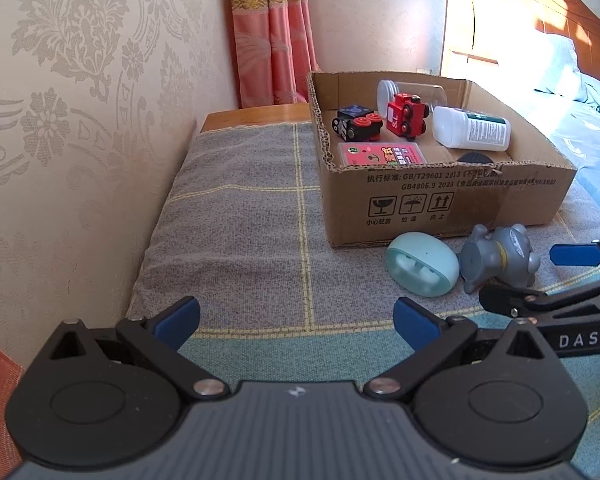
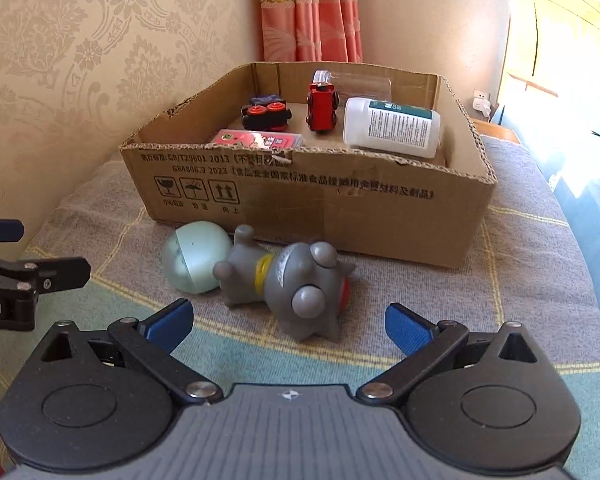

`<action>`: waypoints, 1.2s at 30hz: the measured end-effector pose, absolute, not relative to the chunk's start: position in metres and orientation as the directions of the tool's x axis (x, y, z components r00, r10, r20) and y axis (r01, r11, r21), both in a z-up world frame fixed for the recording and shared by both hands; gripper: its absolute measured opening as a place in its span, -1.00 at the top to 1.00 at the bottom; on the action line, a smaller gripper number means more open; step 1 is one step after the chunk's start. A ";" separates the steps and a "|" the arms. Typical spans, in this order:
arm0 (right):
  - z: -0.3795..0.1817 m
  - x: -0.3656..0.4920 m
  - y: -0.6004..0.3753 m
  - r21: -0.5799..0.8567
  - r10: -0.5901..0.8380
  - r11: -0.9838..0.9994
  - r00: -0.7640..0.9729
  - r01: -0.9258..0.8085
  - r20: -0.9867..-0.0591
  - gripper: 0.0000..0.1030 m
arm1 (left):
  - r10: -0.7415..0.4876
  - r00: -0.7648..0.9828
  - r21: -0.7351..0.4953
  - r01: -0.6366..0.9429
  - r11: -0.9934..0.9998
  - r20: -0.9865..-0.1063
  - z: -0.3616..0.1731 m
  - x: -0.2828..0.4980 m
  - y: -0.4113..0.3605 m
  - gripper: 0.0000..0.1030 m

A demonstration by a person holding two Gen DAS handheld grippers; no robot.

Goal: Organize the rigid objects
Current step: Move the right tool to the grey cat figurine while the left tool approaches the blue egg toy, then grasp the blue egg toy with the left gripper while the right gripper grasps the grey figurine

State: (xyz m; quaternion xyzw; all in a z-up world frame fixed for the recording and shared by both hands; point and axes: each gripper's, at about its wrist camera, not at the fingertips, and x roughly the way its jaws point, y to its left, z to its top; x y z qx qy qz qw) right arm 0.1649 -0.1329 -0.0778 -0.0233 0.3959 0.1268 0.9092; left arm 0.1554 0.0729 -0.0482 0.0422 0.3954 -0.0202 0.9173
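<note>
Right wrist view: right gripper [image 2: 288,322] spread wide just short of grey toy [image 2: 296,284], beside box wall [image 2: 320,212]; left gripper [image 1: 296,320] wide over bare cloth.

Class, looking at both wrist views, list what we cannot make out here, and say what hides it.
- Dark round object in the cardboard box: left wrist view, mostly behind the front wall; absent from the right view.
- Grey toy figure: face turned away, both views.
- Pink card pack: print too small.
</note>
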 end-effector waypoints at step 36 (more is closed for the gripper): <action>-0.097 0.162 -0.161 -0.032 0.137 0.972 0.667 -0.234 -0.732 -1.00 | -0.072 0.602 -0.010 0.106 0.994 -0.795 -0.095 0.219 0.011 -0.99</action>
